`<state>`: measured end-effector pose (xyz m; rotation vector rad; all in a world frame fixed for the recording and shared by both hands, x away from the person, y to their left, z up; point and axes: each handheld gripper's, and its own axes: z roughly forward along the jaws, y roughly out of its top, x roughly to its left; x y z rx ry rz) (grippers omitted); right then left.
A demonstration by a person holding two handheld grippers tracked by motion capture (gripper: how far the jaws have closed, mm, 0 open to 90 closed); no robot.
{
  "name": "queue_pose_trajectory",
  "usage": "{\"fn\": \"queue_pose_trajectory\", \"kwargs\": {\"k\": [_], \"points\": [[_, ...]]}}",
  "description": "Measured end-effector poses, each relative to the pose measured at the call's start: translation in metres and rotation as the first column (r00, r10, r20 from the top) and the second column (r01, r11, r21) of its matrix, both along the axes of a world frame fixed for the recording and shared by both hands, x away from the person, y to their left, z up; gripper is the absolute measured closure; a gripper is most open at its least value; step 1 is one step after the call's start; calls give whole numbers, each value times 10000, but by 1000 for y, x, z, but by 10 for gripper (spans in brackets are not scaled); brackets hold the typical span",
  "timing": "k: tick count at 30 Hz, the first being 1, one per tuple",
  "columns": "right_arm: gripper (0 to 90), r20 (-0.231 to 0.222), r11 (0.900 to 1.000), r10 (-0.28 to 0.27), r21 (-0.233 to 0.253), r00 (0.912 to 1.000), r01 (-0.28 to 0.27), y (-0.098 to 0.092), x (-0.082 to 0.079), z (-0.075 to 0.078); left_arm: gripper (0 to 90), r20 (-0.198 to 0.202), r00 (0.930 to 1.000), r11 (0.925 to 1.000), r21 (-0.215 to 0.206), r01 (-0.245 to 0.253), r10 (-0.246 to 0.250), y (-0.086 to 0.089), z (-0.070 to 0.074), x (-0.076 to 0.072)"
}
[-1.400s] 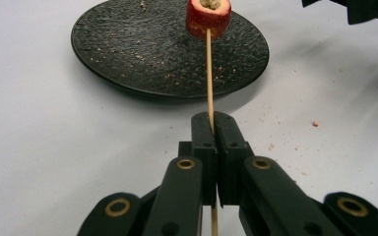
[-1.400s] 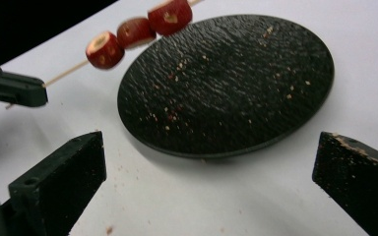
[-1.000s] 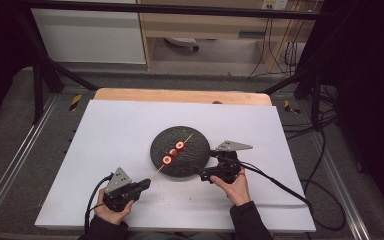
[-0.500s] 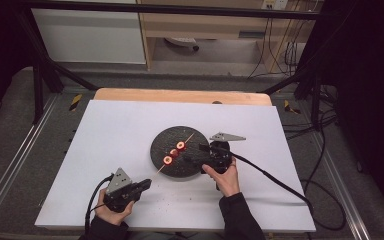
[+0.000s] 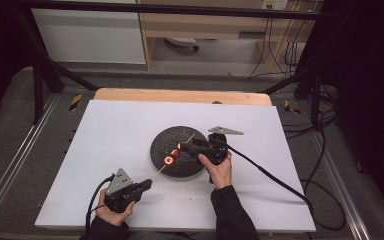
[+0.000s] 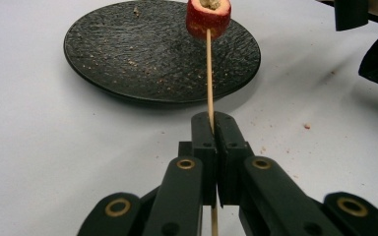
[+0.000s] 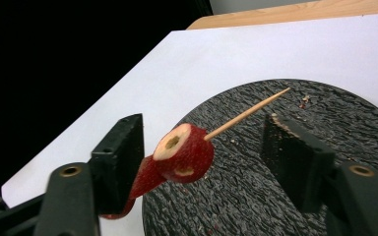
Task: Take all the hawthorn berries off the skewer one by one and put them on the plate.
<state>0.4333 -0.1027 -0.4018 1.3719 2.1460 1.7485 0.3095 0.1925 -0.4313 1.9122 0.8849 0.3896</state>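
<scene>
My left gripper [image 6: 215,129] clamped on skewer [image 6: 209,73], stick running out over black plate [image 5: 161,145]. My right gripper [image 7: 202,152] jaws apart, straddling red fruit piece [image 7: 184,152] above plate, nearer hand.

plate [image 5: 180,150] mid-tabletop [image 5: 105,130] | skewer [image 6: 209,73] over plate's near-left rim | left hand-held gripper [image 5: 147,184] near-left of plate | right hand-held gripper [image 5: 186,146] over plate's right half

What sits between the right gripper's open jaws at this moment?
In the right gripper view, the red fruit piece threaded on the wooden skewer sits between the right gripper's open jaws, above the black plate; neither jaw visibly touches it.
</scene>
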Motion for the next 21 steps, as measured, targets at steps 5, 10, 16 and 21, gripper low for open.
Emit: {"fn": "queue_pose_trajectory", "kwargs": {"k": [5,10,16,21], "points": [[410,-252,9996,84,261,9996,-78,2,4,-5,881,19,10000,10000,11,28,-28,-1,0,0],[487,-431,9988,220,455,9988,-201,4,5,-7,881,33,10000,10000,4,45,-45,-2,0,0],[556,-645,9973,419,635,9970,-378,5,4,-9,881,41,10000,10000,22,30,-30,-2,-1,-1],[599,-780,9945,547,935,9955,-473,5,3,-6,881,84,10000,10000,-26,34,-34,-2,0,-1]]}}
